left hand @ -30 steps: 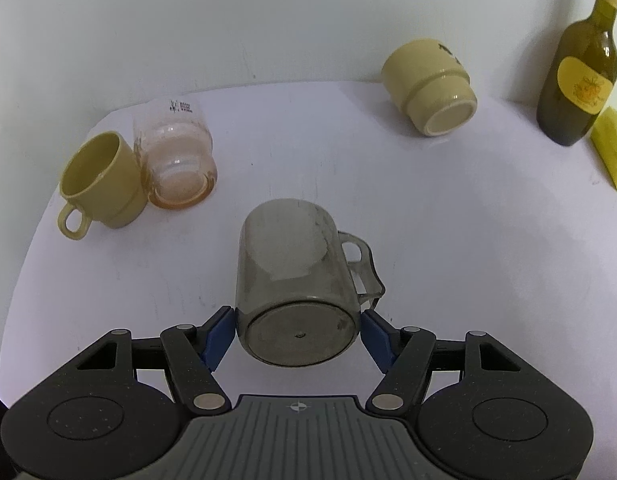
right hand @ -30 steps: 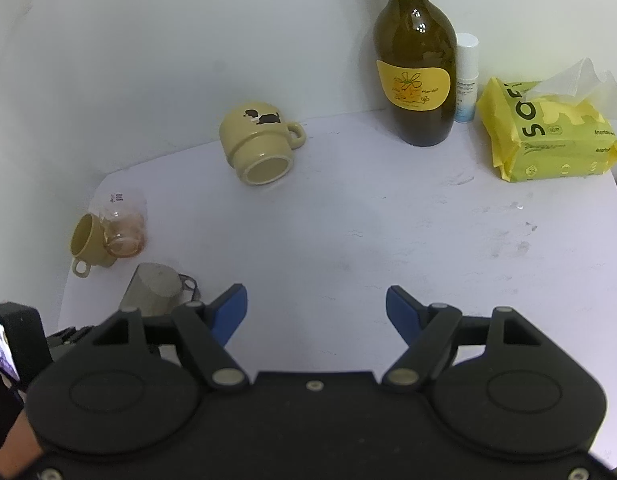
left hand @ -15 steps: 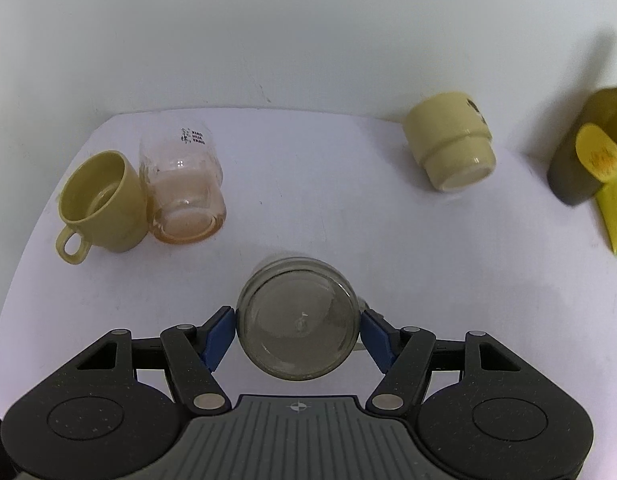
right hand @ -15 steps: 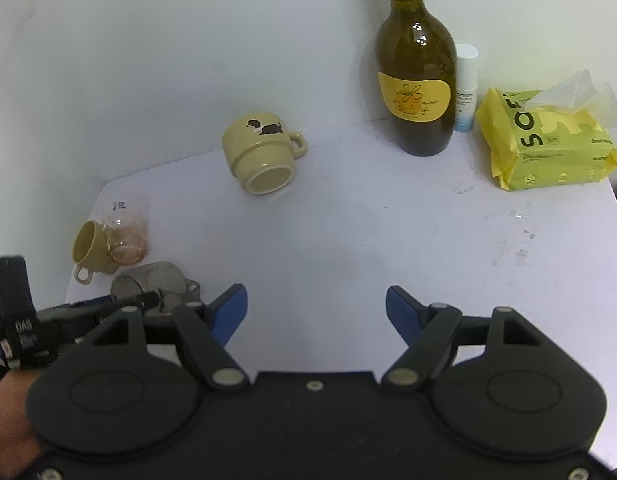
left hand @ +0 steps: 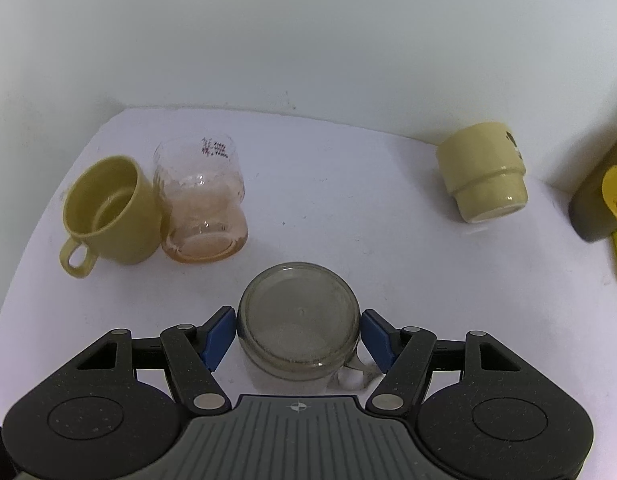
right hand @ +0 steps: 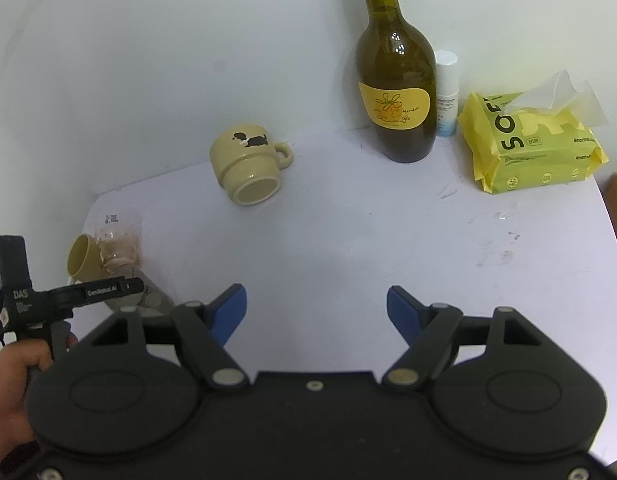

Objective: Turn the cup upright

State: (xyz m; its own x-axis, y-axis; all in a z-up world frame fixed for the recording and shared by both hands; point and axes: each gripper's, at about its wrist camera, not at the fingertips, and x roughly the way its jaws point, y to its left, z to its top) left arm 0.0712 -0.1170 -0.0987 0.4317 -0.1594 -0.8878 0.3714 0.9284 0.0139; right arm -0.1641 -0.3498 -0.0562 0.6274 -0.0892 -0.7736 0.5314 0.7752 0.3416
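Between left gripper [left hand: 298, 334] pads: grey cup [left hand: 298, 322], seemingly clamped; right gripper [right hand: 317, 310] wide, empty.

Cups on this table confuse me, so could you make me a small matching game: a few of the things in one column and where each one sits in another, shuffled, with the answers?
Things
1. grey glass mug
2. olive-yellow cup
3. cream mug with a dog picture
4. green bottle

Places
A. standing upright next to the small white bottle
B. between the fingers of the left gripper, base toward its camera
C. on its side, apart from the other cups
D. touching the pinkish glass

Pairs: 1-B, 2-D, 3-C, 4-A
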